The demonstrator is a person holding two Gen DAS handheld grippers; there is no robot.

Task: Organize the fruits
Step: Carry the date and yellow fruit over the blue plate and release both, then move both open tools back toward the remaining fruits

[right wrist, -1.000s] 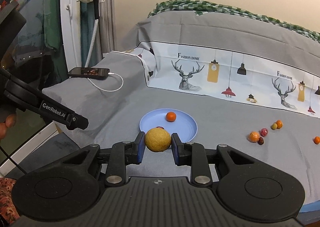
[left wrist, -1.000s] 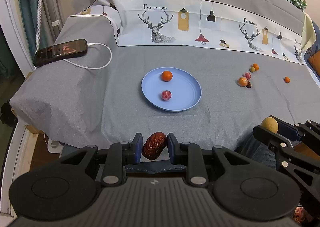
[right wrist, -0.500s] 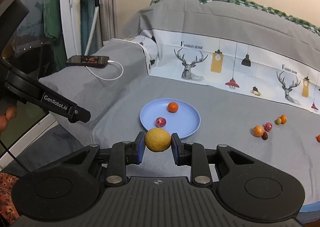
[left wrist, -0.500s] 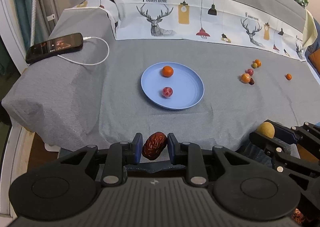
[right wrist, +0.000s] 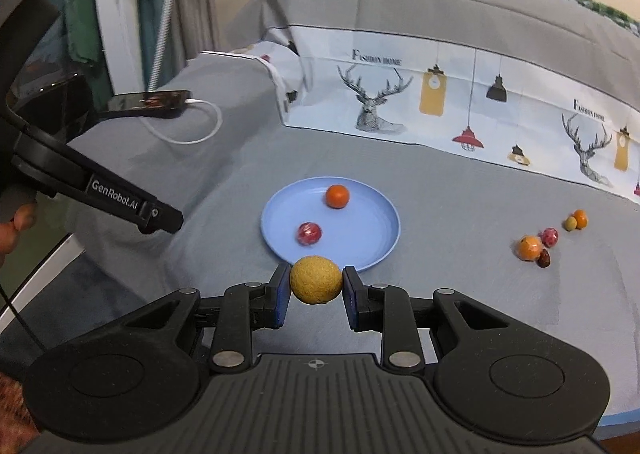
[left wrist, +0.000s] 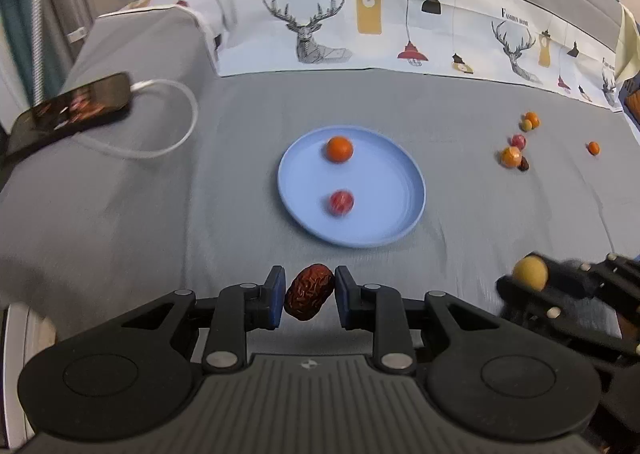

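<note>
A light blue plate (left wrist: 384,221) (right wrist: 376,238) lies on the grey bed cover and holds an orange fruit (left wrist: 339,149) (right wrist: 337,196) and a red fruit (left wrist: 341,202) (right wrist: 309,233). My left gripper (left wrist: 310,297) is shut on a wrinkled red date (left wrist: 309,291), near the bed's front edge, short of the plate. My right gripper (right wrist: 316,286) is shut on a round yellow fruit (right wrist: 316,279) just before the plate's near rim; it shows at the right of the left wrist view (left wrist: 530,274). Several small loose fruits (left wrist: 516,151) (right wrist: 538,244) lie to the right of the plate.
A black phone (left wrist: 72,109) (right wrist: 150,101) with a white charging cable (left wrist: 176,125) lies at the left of the bed. A deer-print cloth (left wrist: 400,29) covers the back. A lone small orange fruit (left wrist: 593,147) sits far right. The bed's left edge drops off.
Both grippers have moved forward toward the plate, each still holding its fruit. The plate and loose fruits now look nearer.
</note>
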